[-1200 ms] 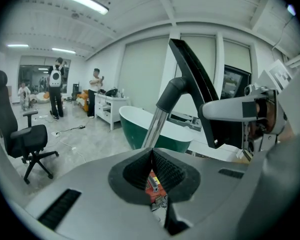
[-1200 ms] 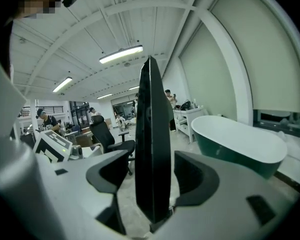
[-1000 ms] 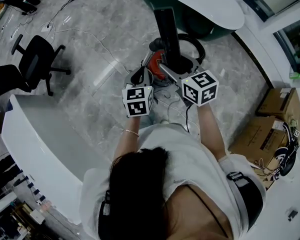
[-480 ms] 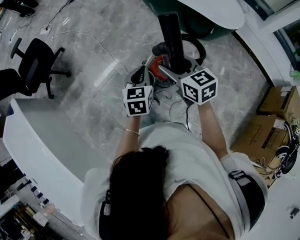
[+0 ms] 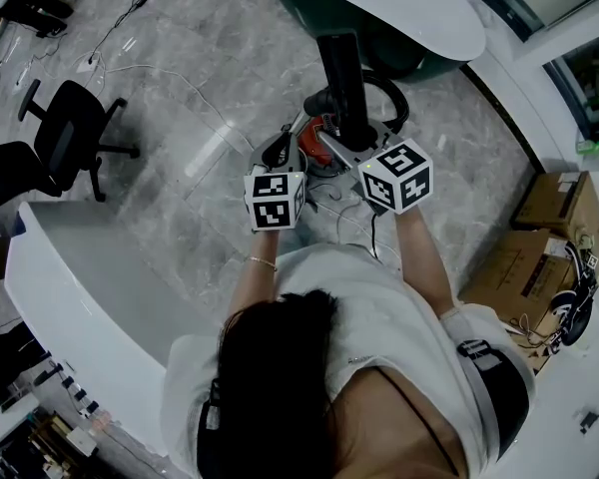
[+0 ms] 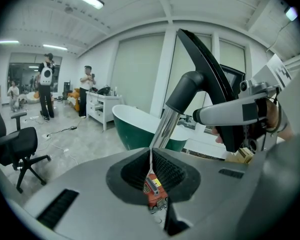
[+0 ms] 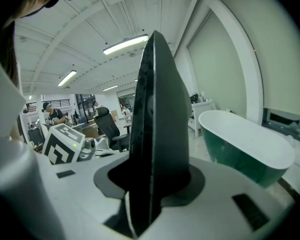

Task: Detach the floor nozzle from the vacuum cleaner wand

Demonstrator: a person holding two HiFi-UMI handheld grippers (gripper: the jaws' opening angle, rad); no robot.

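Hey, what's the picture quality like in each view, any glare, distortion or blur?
Head view: sharp, evenly lit, one pale glare streak on the floor. Left gripper view: strong fisheye bending, dark corners, highlights on the chrome wand. Right gripper view: same fisheye; the floor nozzle looms close, dark, with little detail.

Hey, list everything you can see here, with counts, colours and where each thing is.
nozzle: one, black, upright between right gripper's jaws
wand: one, chrome, below nozzle
vacuum body: one, red, floor, centre
hose: one, black, looped by vacuum body
bathtub: one, green-white, beyond vacuum body
chair: one clear, black, left floor
boxes: two, brown, right floor
counter: one, white, person's left
left gripper: grey, shut, by wand
right gripper: grey, closing round nozzle
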